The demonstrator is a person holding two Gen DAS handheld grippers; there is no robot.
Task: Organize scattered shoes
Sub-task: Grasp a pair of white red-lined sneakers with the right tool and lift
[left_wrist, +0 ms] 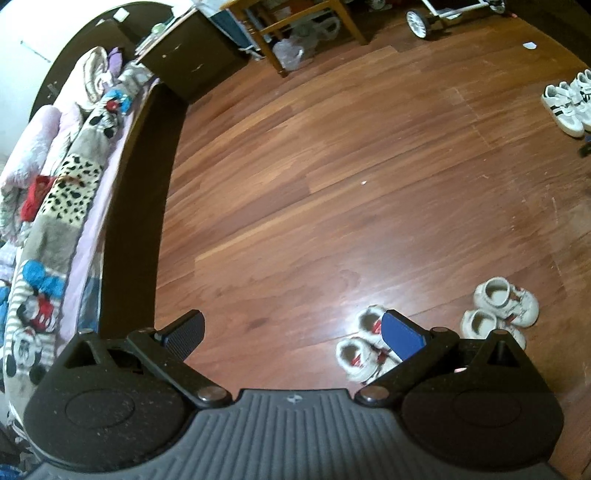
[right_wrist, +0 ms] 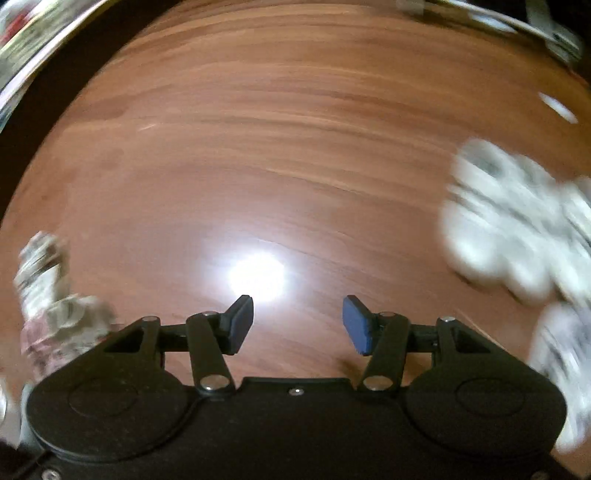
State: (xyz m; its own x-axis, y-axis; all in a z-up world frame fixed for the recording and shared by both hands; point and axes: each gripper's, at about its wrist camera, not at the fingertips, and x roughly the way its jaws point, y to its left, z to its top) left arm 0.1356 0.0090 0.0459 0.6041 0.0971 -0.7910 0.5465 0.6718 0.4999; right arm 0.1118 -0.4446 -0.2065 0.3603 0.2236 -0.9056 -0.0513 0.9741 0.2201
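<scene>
In the left wrist view my left gripper (left_wrist: 295, 332) hangs open over the wooden floor with nothing between its fingers. A pair of small white baby shoes with red trim (left_wrist: 364, 345) lies just behind its right finger. A second such pair (left_wrist: 498, 308) sits further right. White sneakers with dark stripes (left_wrist: 570, 101) stand together at the far right. The right wrist view is blurred. My right gripper (right_wrist: 297, 323) is open and empty above bare floor. Blurred white sneakers (right_wrist: 517, 229) are at its right, and small pale shoes (right_wrist: 51, 295) at its left.
A dark bed frame (left_wrist: 136, 221) with a patterned quilt (left_wrist: 55, 206) runs along the left. A dark cabinet (left_wrist: 192, 59), a wooden chair (left_wrist: 295, 29) with plastic bags under it and a wheeled white frame (left_wrist: 443, 14) stand at the back. Open wooden floor (left_wrist: 332, 184) fills the middle.
</scene>
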